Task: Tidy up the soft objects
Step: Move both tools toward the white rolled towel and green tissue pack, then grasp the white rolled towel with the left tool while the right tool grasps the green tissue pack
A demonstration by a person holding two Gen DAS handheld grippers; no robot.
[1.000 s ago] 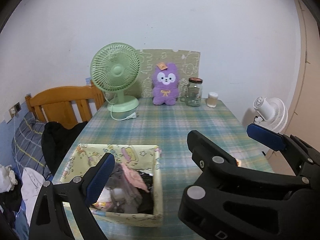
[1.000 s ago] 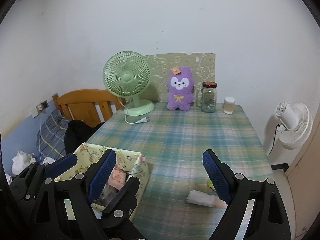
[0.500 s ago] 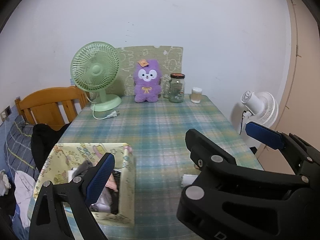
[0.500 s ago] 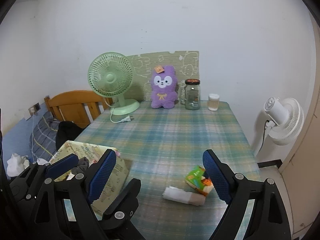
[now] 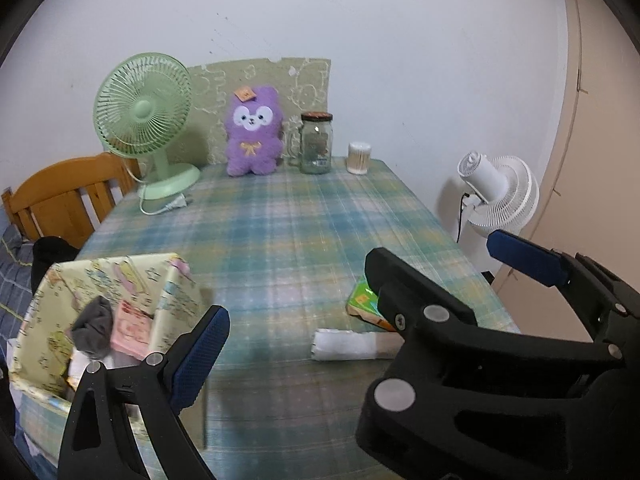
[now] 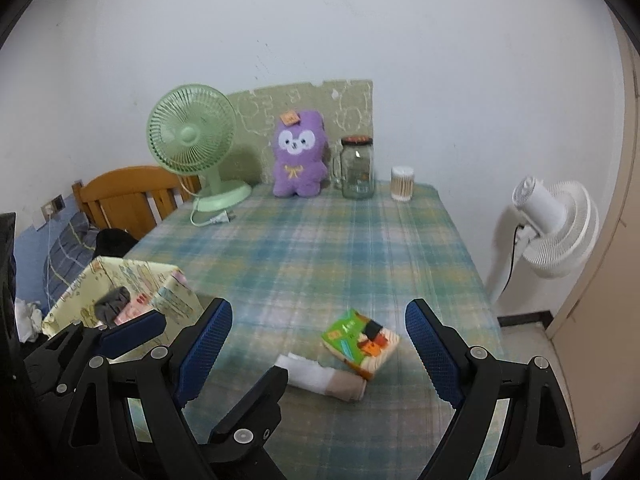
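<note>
A rolled white and beige sock [image 6: 324,376] lies on the plaid tablecloth [image 6: 320,248], touching a green and orange tissue pack [image 6: 360,342]. My right gripper [image 6: 318,348] hovers just before them, open and holding nothing. My left gripper [image 5: 316,354] is open too, with only its left pad [image 5: 200,356] showing; the right gripper's black body hides its other finger. The two grippers overlap side by side. On the left a yellow patterned box [image 5: 100,280] holds a grey sock [image 5: 94,328] and pink items. A purple plush [image 5: 252,136] sits at the far edge.
At the back of the table stand a green desk fan [image 6: 192,140] with its loose plug, a glass jar [image 6: 356,168] and a cotton-swab tub [image 6: 402,184]. A white floor fan [image 6: 556,224] stands past the table's right edge. Left are a wooden headboard [image 6: 128,196] and bedding.
Both grippers have moved right and lower over the table. The box has slid left in both views, and the sock roll and tissue pack now show between the right fingers. Jaw openings are unchanged.
</note>
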